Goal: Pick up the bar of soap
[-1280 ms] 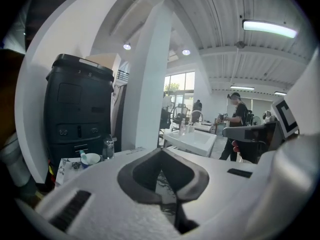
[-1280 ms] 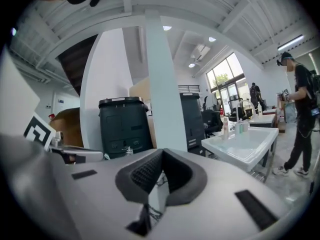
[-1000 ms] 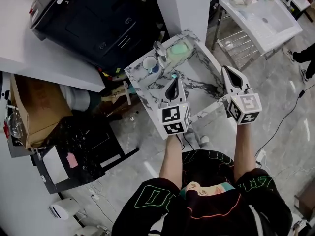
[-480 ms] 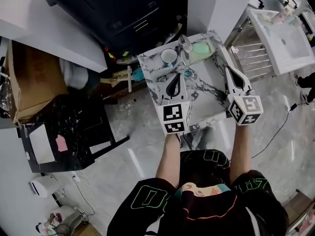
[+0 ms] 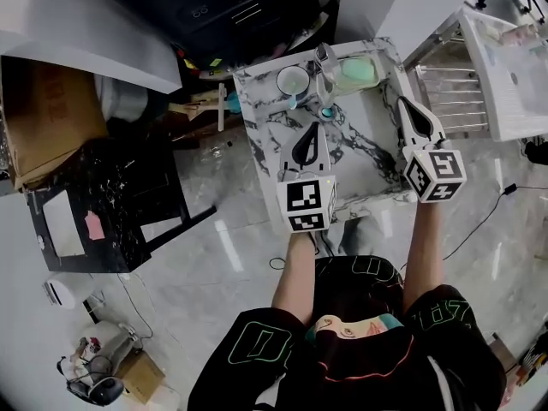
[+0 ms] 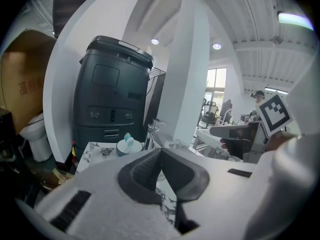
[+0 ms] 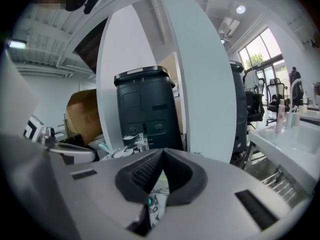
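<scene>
Marble table (image 5: 377,165), green soap (image 5: 360,71) at far edge.
Only head view shows soap; left gripper (image 5: 313,130) and right gripper (image 5: 405,104) fingers closed, empty.

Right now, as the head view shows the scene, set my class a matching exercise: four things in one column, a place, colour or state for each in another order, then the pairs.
Things:
1 bar of soap
2 cup
3 left gripper
4 cardboard box

Descriptions:
A brown, at the far left
B pale green, right of the tap
C jaws together, empty, above the marble top
D white, left of the tap

Pairs: 1-B; 2-D; 3-C; 4-A
</scene>
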Action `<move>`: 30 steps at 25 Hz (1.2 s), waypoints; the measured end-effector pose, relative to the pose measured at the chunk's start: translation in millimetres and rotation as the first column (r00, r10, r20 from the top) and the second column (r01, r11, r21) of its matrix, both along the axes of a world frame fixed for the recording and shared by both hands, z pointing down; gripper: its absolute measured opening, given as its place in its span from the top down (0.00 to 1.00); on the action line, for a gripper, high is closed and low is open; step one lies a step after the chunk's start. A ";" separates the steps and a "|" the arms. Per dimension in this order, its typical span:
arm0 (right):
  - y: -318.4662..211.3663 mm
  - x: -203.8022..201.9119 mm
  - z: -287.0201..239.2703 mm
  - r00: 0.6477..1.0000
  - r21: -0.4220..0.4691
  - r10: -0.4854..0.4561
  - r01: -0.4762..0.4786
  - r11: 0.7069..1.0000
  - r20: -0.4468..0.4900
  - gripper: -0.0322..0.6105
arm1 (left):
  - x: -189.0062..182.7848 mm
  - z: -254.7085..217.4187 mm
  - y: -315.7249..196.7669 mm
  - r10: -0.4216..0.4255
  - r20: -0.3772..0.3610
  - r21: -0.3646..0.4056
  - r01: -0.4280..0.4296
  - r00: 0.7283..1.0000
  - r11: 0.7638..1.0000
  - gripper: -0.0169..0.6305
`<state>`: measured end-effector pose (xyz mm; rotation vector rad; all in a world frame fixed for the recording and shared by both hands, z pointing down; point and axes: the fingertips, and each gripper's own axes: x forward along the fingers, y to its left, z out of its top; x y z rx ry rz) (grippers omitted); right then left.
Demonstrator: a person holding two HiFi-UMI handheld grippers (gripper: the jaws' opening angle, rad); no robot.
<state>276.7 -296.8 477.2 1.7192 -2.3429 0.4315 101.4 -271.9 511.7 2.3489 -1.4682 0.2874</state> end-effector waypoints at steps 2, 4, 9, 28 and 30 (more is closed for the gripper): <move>-11.2 3.3 5.2 0.999 -0.013 -0.038 0.038 0.999 -0.024 0.94 | 2.6 5.9 -2.7 -0.021 -0.002 -0.015 0.021 1.000 1.000 0.96; -19.7 4.0 12.6 0.995 -0.034 -0.086 0.084 0.996 -0.056 0.94 | 3.6 12.2 -4.6 -0.044 -0.003 -0.031 0.044 0.999 0.999 0.96; -37.4 -7.0 33.8 0.957 -0.098 -0.249 0.236 0.967 -0.150 0.92 | 7.9 19.7 -11.2 -0.086 -0.011 -0.045 0.085 0.996 0.995 0.96; -88.3 -35.6 125.4 0.581 -0.517 -0.751 0.558 0.649 -0.315 0.63 | 1.0 47.8 -12.5 -0.207 -0.030 -0.087 0.204 0.978 0.975 0.96; -91.7 -35.4 135.9 0.546 -0.561 -0.777 0.553 0.616 -0.315 0.62 | 0.7 49.9 -11.4 -0.216 -0.031 -0.091 0.212 0.976 0.973 0.96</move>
